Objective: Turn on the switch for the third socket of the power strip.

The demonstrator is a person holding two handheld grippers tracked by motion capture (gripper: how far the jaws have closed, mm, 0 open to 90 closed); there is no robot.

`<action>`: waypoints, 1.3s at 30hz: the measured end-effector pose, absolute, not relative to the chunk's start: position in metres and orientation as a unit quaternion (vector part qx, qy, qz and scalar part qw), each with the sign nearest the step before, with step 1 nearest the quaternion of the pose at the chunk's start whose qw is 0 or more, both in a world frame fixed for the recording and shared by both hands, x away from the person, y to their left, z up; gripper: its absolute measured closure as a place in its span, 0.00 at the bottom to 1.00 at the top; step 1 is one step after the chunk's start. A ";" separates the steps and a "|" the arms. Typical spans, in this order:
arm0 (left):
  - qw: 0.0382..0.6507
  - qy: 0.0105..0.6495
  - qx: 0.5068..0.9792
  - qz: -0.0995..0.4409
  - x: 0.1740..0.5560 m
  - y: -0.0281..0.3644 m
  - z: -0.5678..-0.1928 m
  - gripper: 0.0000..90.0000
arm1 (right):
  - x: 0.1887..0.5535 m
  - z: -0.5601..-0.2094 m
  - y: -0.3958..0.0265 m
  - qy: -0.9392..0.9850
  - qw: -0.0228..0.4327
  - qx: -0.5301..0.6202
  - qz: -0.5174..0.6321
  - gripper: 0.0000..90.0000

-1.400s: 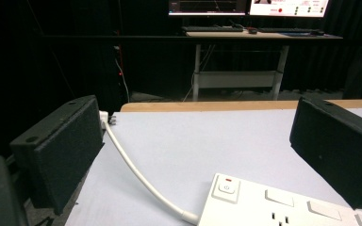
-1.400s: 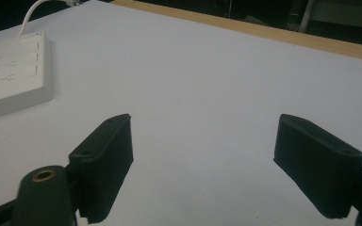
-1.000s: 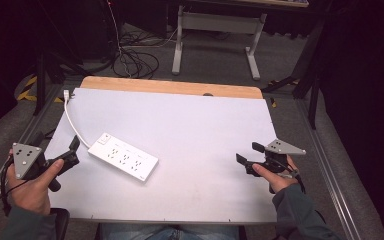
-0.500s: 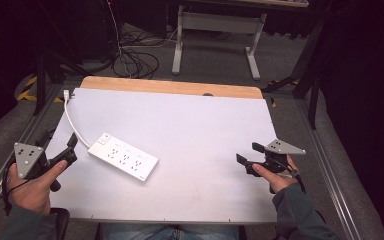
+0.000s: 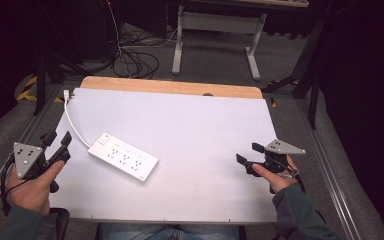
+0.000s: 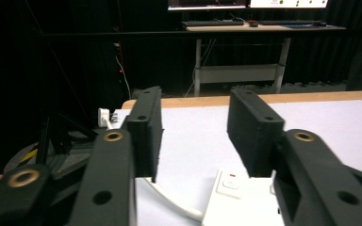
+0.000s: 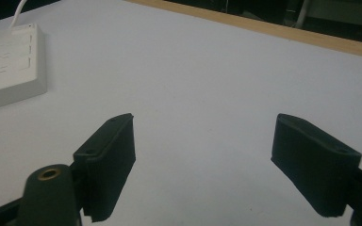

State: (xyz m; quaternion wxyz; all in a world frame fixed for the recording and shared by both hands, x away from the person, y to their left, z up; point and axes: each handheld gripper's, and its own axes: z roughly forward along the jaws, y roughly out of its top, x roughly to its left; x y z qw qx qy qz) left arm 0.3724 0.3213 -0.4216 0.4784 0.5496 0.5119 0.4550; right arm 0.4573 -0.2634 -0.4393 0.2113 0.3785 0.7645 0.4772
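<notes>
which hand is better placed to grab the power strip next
Probably the left. The left hand-held gripper sits open just off the switch end of the power strip, jaws pointing toward it. The right hand-held gripper, also open, is much farther across the table.

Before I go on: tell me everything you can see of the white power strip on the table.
The white plastic power strip is a long flat block lying face up and askew on the left half of the pale table sheet. Its top carries rows of sockets, all empty, and a switch with a red mark at the cable end. A white cord curves to a plug at the far-left corner. Neither gripper touches it.
</notes>
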 end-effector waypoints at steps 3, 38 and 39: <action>0.479 0.511 0.551 0.454 0.373 0.321 -0.422 0.69 | 0.457 -0.439 -0.263 0.764 0.211 0.378 0.477 0.25; 0.479 0.464 0.605 0.435 0.377 0.317 -0.425 1.00 | 0.458 -0.440 -0.263 0.771 0.212 0.373 0.471 0.25; 0.480 0.461 0.608 0.433 0.378 0.316 -0.425 1.00 | 0.458 -0.440 -0.263 0.771 0.212 0.374 0.470 0.25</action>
